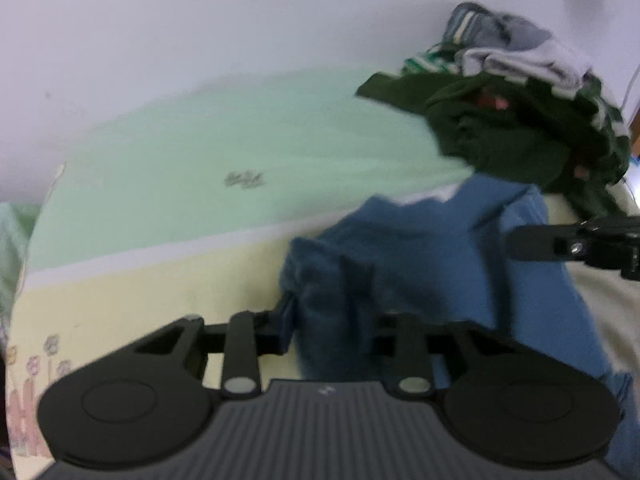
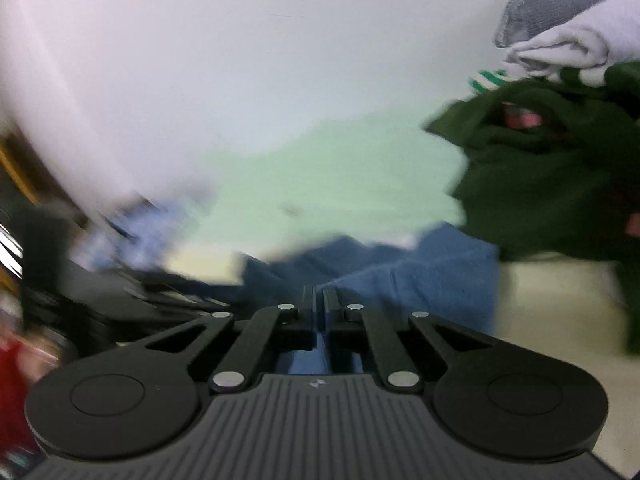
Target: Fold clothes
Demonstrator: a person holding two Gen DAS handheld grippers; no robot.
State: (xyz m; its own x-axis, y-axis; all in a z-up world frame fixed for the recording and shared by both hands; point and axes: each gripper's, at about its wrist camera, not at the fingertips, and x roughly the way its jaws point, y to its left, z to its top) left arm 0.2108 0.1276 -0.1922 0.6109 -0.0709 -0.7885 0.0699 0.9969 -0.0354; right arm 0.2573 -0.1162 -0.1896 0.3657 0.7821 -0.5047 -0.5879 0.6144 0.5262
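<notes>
A blue garment (image 1: 420,240) lies on the bed, rumpled and partly lifted. My left gripper (image 1: 320,300) is shut on a bunched fold of it, with cloth wedged between the two black fingers. My right gripper (image 1: 516,242) comes in from the right edge, its tip at the garment's right side. In the right wrist view the right gripper (image 2: 322,294) has its fingers pressed together, and a ridge of the blue garment (image 2: 420,276) runs up to their tips. A dark blurred shape at the left of that view looks like my left gripper (image 2: 120,300).
A heap of clothes (image 1: 500,132) sits at the back right: dark green, green-striped, white and grey pieces, and it looms close in the right wrist view as the heap (image 2: 540,184). The bedsheet (image 1: 240,140) is mint green with a pale yellow band (image 1: 140,288). A white wall stands behind.
</notes>
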